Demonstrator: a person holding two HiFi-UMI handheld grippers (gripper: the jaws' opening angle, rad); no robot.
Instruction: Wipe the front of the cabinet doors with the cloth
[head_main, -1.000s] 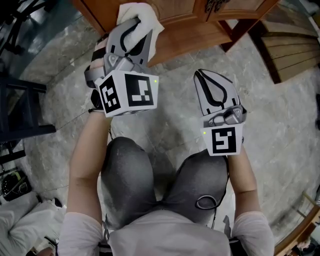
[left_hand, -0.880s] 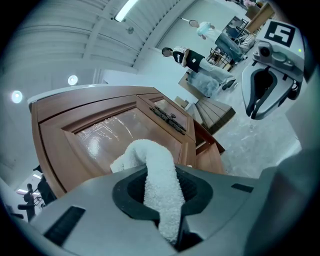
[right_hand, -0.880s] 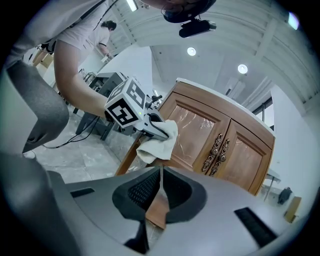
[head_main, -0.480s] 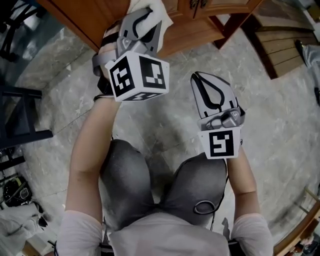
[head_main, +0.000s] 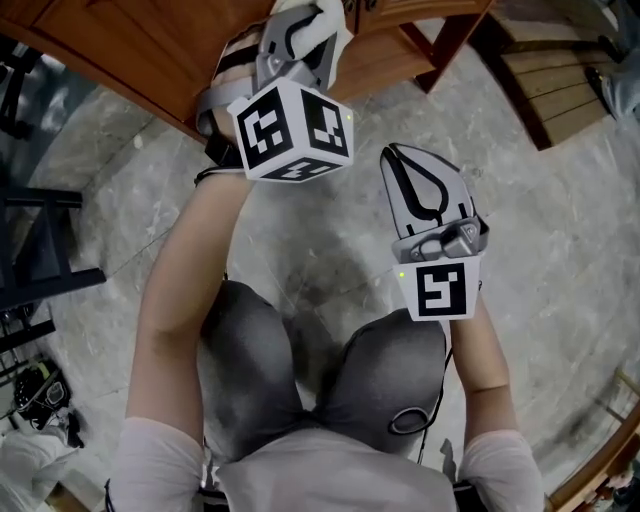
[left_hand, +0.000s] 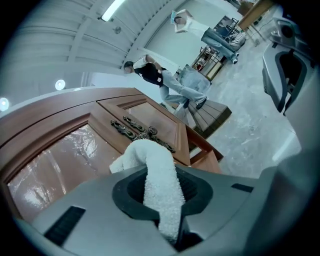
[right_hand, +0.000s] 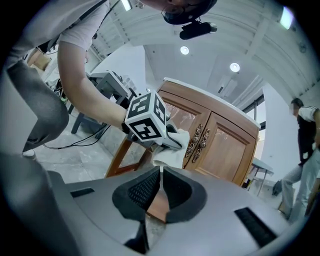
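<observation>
Left gripper's (head_main: 296, 40) jaws clamp the cloth (left_hand: 159, 190); press it flat on the cabinet door (left_hand: 55, 160), working around the handles (left_hand: 142, 133). Right gripper's (head_main: 404, 160) jaws are together, empty.

The right hand-held gripper (right_hand: 161, 175) fills the near edge, its jaws closed together with nothing between them; past them stands a wooden cabinet (right_hand: 235, 155) with two doors and ornate metal handles (right_hand: 198, 142) along the middle seam. The left hand-held gripper (right_hand: 173, 142), its marker cube (right_hand: 146, 122) turned toward the camera, holds a white cloth (right_hand: 171, 153) against the left door (right_hand: 183, 117), just beside the handles; a bare arm (right_hand: 85, 92) reaches down to it from the upper left. The floor (right_hand: 75, 152) is grey stone; a person (right_hand: 306, 145) stands at the far right.
</observation>
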